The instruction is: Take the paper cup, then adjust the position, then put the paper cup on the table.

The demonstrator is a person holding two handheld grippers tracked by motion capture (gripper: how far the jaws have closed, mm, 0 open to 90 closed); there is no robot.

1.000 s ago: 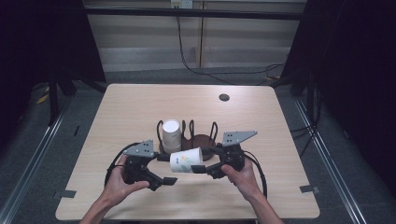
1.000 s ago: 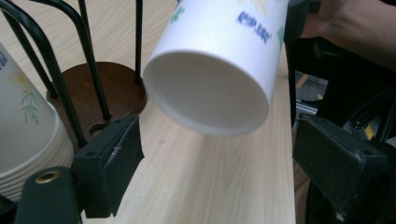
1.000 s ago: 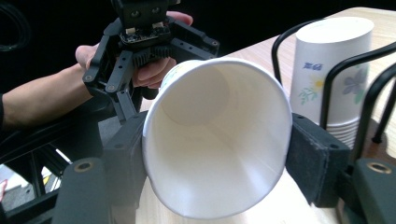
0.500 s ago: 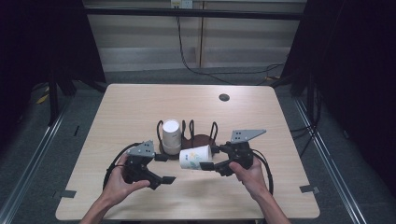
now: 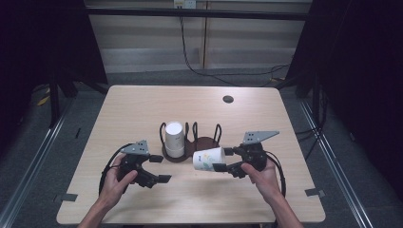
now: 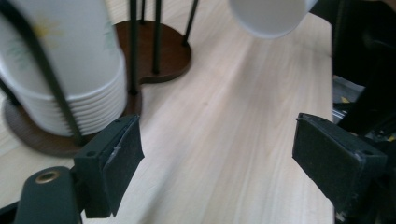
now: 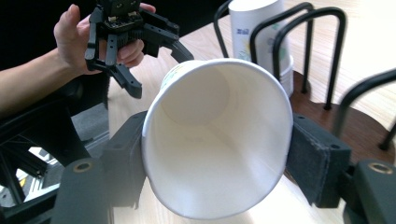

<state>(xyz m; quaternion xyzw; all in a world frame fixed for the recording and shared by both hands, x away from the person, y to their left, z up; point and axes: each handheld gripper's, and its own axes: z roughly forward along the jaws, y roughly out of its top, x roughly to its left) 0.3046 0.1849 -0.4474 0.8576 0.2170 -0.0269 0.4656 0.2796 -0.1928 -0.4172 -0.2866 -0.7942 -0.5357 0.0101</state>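
On the pale wooden table point(image 5: 142, 109), the right gripper point(image 5: 227, 166) is clamping a white paper cup point(image 5: 207, 158) lying sideways at centre frame, base pointing left toward the open-jawed left gripper point(image 5: 159, 168).

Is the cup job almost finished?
Partly. One paper cup is already off the stack of cups in the wire rack. The right gripper holds it sideways above the table. The left gripper is open with nothing in it. The cup is not set down yet, and many cups remain stacked.
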